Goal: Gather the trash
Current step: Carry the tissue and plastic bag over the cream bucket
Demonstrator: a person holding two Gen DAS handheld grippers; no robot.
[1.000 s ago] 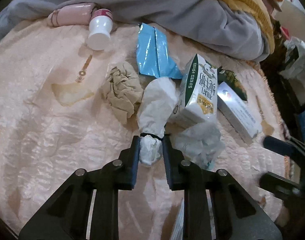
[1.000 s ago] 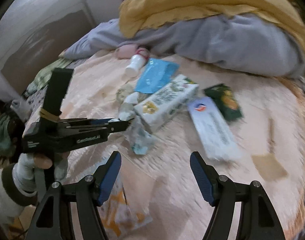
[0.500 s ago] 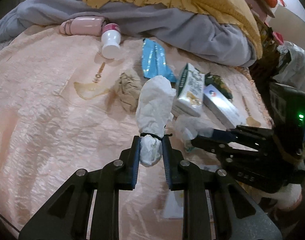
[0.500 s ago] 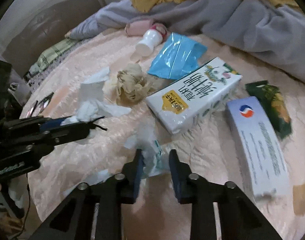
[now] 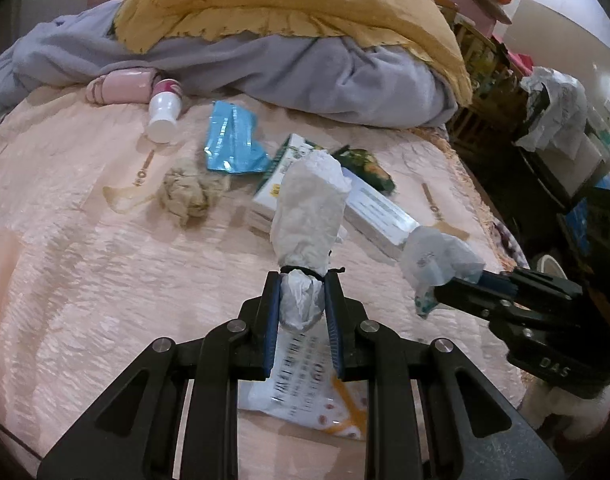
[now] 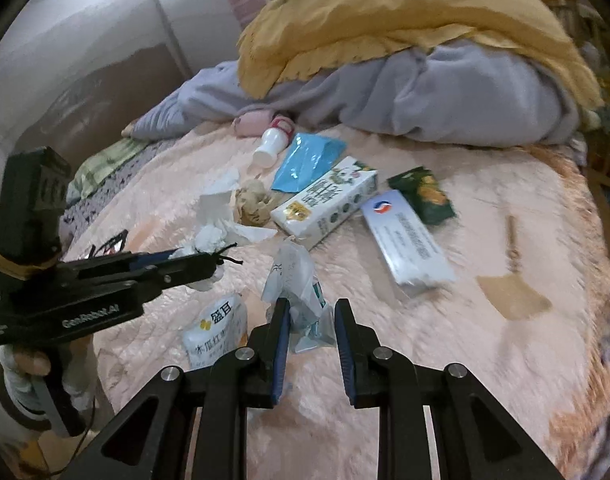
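Observation:
My left gripper (image 5: 303,300) is shut on the bottom end of a white crumpled tissue (image 5: 309,208), held up above the pink bedspread (image 5: 85,260). My right gripper (image 6: 310,320) is shut on a clear plastic wrapper (image 6: 293,276), lifted off the bed. In the left wrist view that wrapper (image 5: 437,264) hangs from the right gripper's tips at the right. In the right wrist view the left gripper (image 6: 209,264) comes in from the left with the tissue (image 6: 213,232). On the bed lie a milk carton (image 6: 325,204), a blue wrapper (image 6: 309,160), a brown paper ball (image 6: 253,202) and a white bottle (image 6: 271,146).
A white box (image 6: 409,240), a green snack packet (image 6: 423,196) and a white printed pouch (image 6: 215,332) also lie on the bedspread. Grey bedding (image 6: 445,96) and a yellow blanket (image 6: 385,12) pile up at the back. A gloved hand (image 6: 25,364) holds the left gripper. The bed edge runs along the right.
My right gripper went from wide open to shut on the plastic wrapper and lifted it. My left gripper rose and drew back with the tissue still in it.

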